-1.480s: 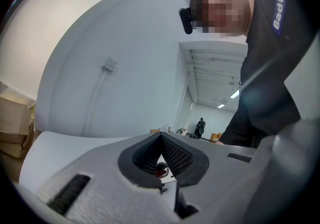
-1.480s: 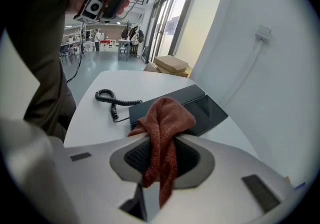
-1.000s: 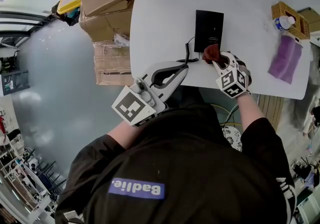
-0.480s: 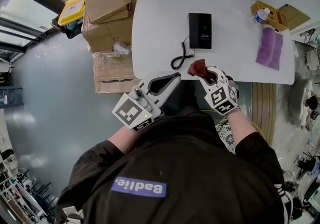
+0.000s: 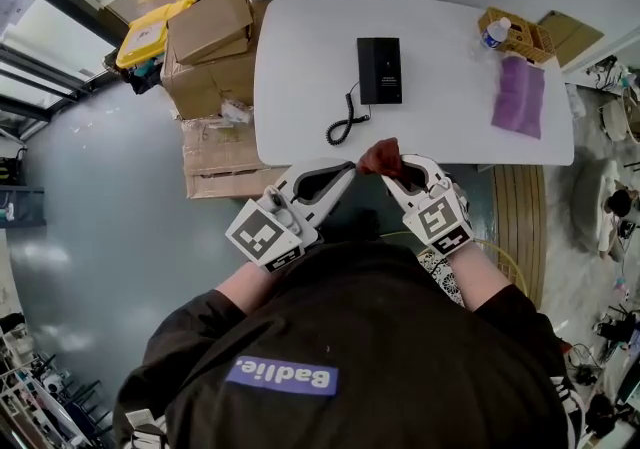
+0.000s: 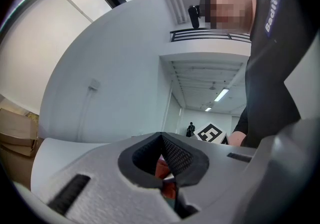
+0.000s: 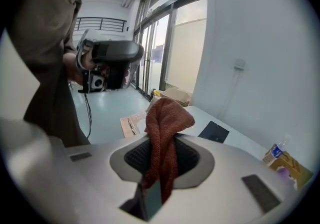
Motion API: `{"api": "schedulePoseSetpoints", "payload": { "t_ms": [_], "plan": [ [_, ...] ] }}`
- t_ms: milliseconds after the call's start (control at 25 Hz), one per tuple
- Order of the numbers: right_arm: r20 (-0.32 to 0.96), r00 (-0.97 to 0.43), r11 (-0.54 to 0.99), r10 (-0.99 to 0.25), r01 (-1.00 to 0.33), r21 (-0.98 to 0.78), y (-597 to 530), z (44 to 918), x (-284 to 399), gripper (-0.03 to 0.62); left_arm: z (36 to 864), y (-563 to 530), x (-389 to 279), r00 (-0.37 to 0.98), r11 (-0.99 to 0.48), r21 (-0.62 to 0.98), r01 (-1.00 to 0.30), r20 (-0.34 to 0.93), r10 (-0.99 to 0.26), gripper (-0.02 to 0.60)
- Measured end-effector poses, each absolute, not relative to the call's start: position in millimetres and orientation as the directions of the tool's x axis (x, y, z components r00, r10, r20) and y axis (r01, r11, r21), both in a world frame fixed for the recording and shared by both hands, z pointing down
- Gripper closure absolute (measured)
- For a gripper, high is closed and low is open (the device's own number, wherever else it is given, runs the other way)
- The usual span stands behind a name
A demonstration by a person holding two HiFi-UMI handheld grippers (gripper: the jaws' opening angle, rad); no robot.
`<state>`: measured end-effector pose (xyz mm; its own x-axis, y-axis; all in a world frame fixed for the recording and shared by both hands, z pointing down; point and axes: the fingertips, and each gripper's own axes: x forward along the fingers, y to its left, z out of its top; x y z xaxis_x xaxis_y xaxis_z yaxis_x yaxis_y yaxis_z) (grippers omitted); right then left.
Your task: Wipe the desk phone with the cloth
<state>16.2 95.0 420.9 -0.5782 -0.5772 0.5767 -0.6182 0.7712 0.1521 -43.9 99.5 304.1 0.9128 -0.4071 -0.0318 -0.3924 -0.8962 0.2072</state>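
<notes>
The black desk phone (image 5: 380, 69) lies flat in the middle of the white table (image 5: 300, 47), and its coiled cord (image 5: 343, 122) trails toward the near edge. In front of that edge my right gripper (image 5: 388, 167) is shut on a red-brown cloth (image 5: 381, 154). In the right gripper view the cloth (image 7: 167, 115) stands bunched up out of the right gripper (image 7: 162, 143), with the phone (image 7: 214, 131) beyond it. My left gripper (image 5: 348, 170) hangs beside it with its jaws together and nothing in them. In the left gripper view the left gripper (image 6: 161, 138) points up at a wall.
A purple cloth (image 5: 518, 97) lies at the table's right end, next to a wicker basket (image 5: 520, 37) with a bottle (image 5: 493, 32) in it. Cardboard boxes (image 5: 210, 32) and a yellow case (image 5: 146, 32) are stacked on the floor left of the table.
Both grippers have drawn back from the table toward the person. The cloth, which was at the phone's near end, now hangs off the table's near edge.
</notes>
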Motion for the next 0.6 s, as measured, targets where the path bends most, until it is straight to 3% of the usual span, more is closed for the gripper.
{"api": "schedulePoseSetpoints", "payload": {
  "t_ms": [440, 600],
  "plan": [
    [0.375, -0.713, 0.769, -0.593, -0.639, 0.002, 107.1, 339.3, 19.1, 0.505, 284.7, 102.9, -22.9, 0.906, -0.895, 0.169, -0.413, -0.026, -0.422, 0.572],
    [0.34, -0.736, 0.773, -0.586, -0.633, -0.038, 108.8, 330.7, 18.6, 0.505, 272.3, 102.6, -18.3, 0.9, -0.897, 0.179, -0.405, -0.092, -0.425, 0.572]
  ]
}}
